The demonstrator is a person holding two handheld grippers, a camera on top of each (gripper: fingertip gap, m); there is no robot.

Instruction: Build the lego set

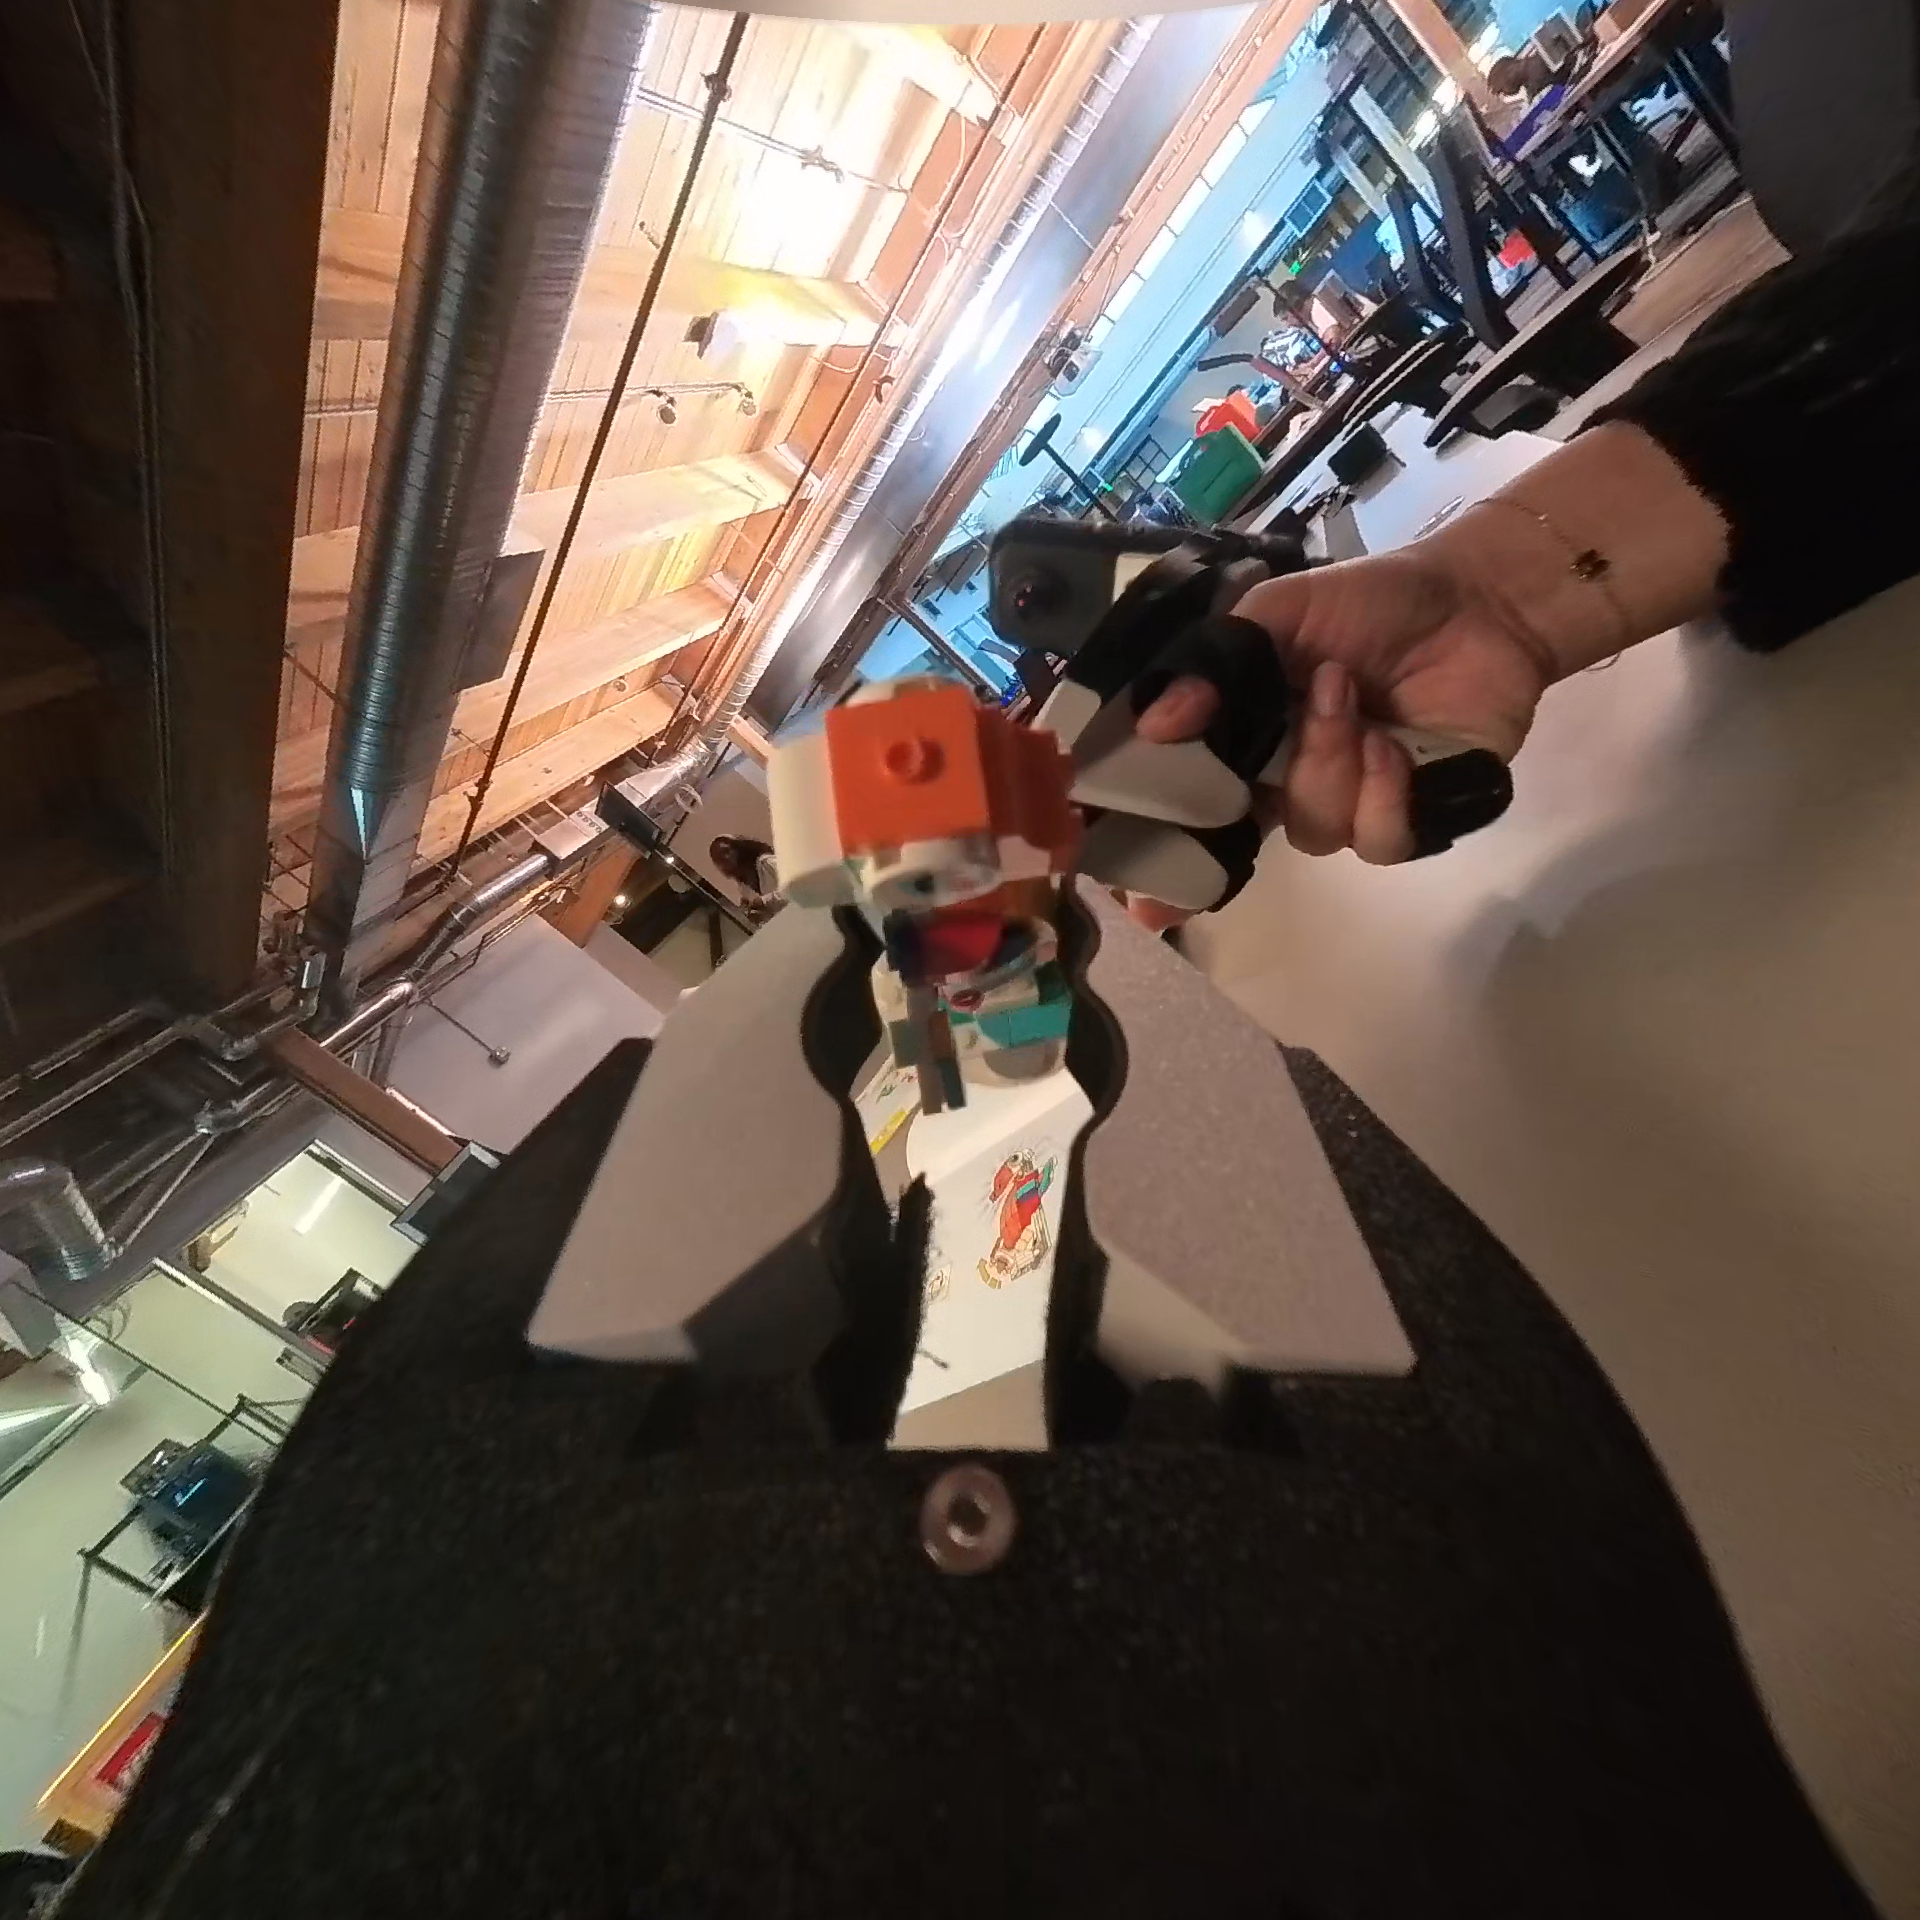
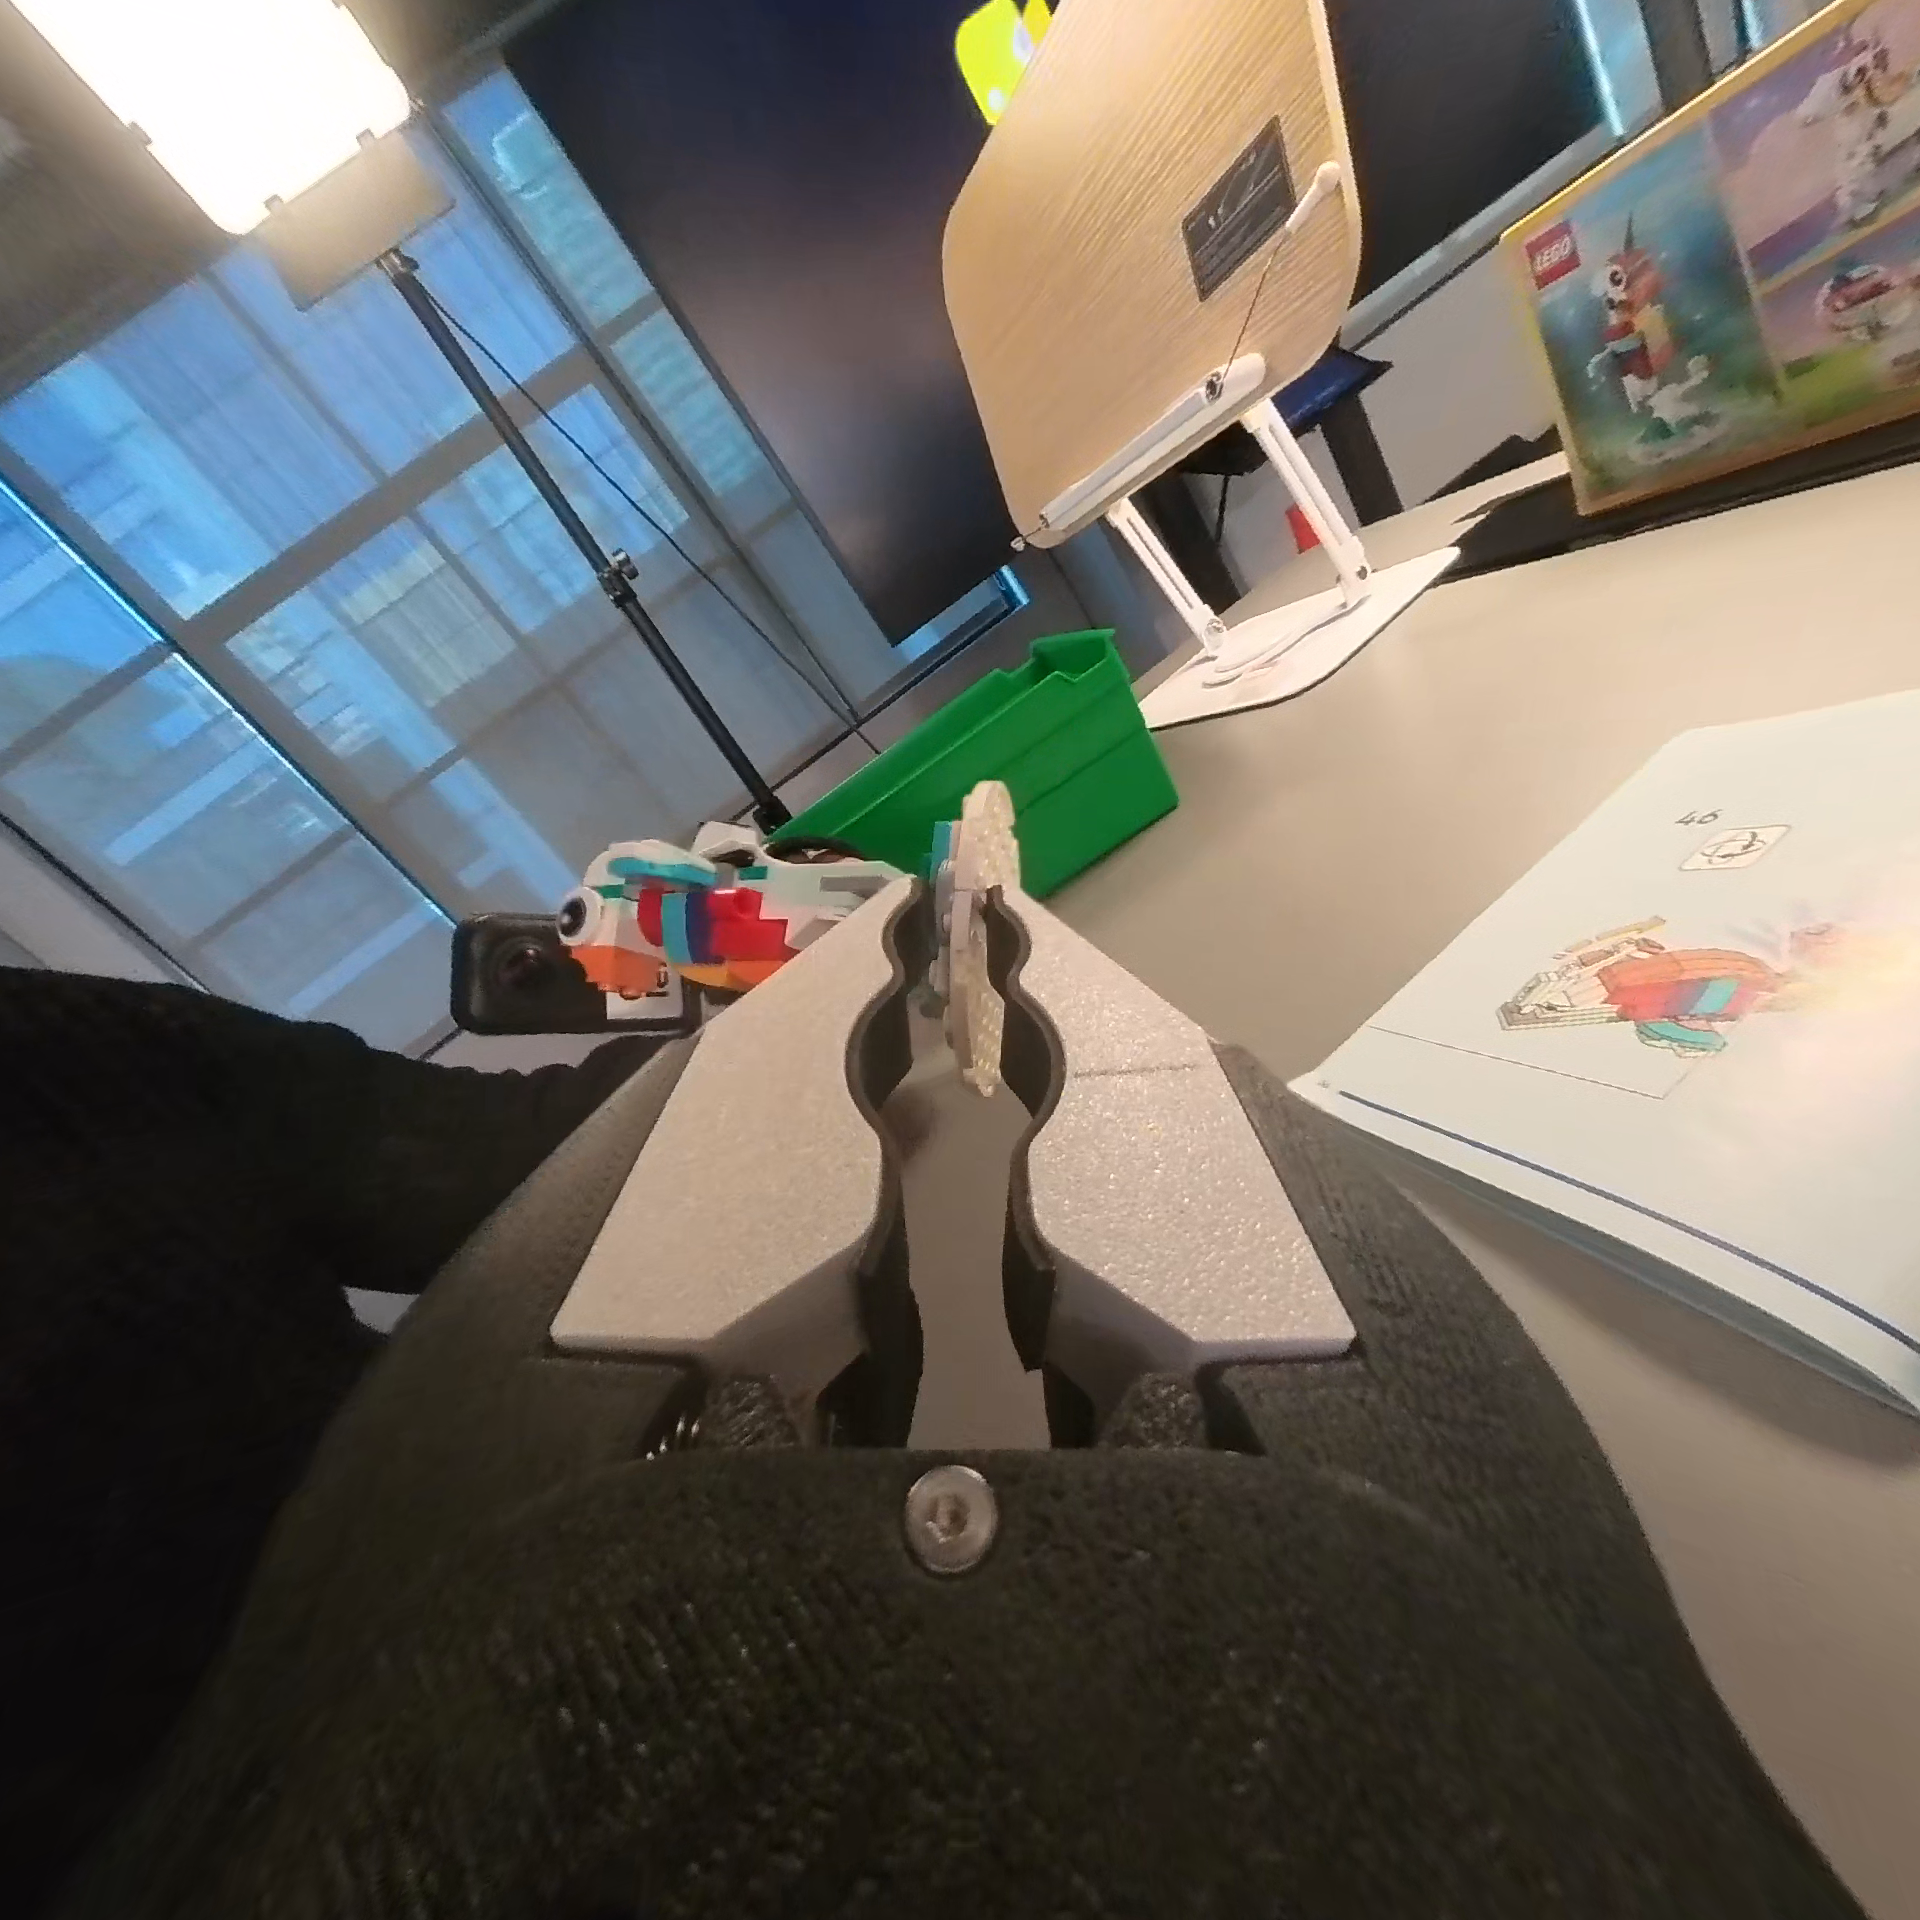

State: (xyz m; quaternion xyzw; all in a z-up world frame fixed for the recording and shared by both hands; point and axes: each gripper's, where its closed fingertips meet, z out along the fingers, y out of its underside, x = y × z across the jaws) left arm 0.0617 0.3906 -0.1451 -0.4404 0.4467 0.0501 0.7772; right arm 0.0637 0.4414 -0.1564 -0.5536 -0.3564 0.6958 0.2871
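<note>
The lego model [image 1: 914, 800], an orange, white, red and teal creature, is held in the air by my left gripper [image 1: 961, 935], which is shut on its lower part. In the right wrist view the model [image 2: 686, 920] lies sideways at the left, in front of the left gripper's camera. My right gripper [image 2: 961, 904] is shut on a white studded plate [image 2: 977, 977], held edge-on right beside the model's end. I cannot tell whether the plate is joined to the model. In the left wrist view the right gripper [image 1: 1091, 831], in a person's hand, touches the model's right side.
An open instruction booklet [image 2: 1662, 1039] lies on the grey table [image 2: 1455, 727] at the right; it also shows under the model [image 1: 1008, 1216]. A green bin [image 2: 1039, 748] stands behind the model. A wooden book stand [image 2: 1153, 260] and the lego box [image 2: 1714, 291] stand farther back. Tip to tip, the grippers are about 6 cm apart.
</note>
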